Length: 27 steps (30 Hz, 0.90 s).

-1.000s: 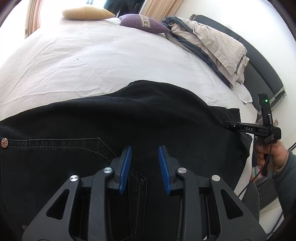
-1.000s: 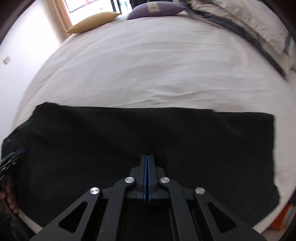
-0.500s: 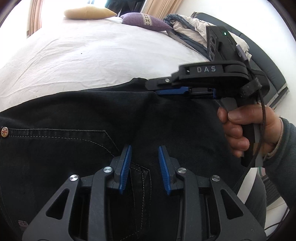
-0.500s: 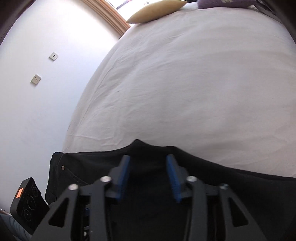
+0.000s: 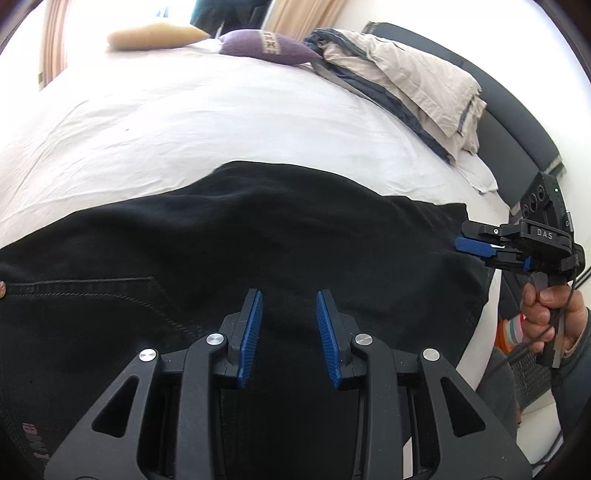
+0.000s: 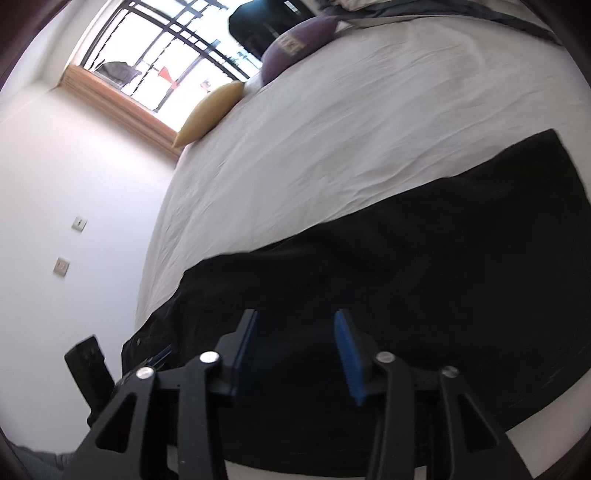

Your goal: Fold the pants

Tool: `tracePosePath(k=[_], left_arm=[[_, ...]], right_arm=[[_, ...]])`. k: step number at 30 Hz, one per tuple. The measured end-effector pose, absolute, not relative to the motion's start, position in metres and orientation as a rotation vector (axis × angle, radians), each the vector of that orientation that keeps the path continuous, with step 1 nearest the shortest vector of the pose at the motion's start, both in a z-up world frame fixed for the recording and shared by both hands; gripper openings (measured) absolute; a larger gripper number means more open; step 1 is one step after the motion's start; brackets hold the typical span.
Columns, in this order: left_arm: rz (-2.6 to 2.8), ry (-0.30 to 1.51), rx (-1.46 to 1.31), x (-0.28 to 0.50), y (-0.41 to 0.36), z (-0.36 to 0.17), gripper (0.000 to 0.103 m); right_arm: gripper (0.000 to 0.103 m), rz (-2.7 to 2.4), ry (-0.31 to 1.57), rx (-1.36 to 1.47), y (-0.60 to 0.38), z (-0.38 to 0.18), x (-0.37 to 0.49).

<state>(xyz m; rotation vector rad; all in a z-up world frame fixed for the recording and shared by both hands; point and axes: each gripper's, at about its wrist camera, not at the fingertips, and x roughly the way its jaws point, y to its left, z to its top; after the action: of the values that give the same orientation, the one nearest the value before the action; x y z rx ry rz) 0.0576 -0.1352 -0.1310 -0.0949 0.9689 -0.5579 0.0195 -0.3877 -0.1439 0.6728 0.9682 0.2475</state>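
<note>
Black pants lie flat across the near part of a white bed, a back pocket and rivet at the left. My left gripper hovers over their middle, open, with only cloth below the blue pads. My right gripper, held by a hand, sits at the pants' right end; its jaws are opening. In the right wrist view, the right gripper stands over the pants with nothing pressed between its pads. The left gripper's body shows at the lower left.
A yellow pillow and a purple cushion lie at the far end of the bed. A heap of beige and grey bedding rests against the dark headboard. A barred window and wall sockets face the bed.
The right gripper swung in over the middle of the pants, then back to their right end, rolling as it went. Its jaws went from shut to apart. The left gripper shifted slightly.
</note>
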Motion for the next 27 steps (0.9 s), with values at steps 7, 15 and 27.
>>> tracePosePath(k=[7,15,27], left_arm=[[-0.566,1.052,-0.066,0.05,-0.135,-0.148,0.029],[-0.534,1.041,-0.039,0.045,-0.138,-0.149,0.029],[-0.529,1.038,-0.025,0.042,-0.133,-0.151,0.029]], right_arm=[[0.0,0.101,1.037,0.771,-0.411,-0.195,-0.028],[0.03,-0.15,0.822,1.016,-0.475,-0.172,-0.129],[0.036,0.269,0.83,1.165,-0.399,-0.169,-0.08]])
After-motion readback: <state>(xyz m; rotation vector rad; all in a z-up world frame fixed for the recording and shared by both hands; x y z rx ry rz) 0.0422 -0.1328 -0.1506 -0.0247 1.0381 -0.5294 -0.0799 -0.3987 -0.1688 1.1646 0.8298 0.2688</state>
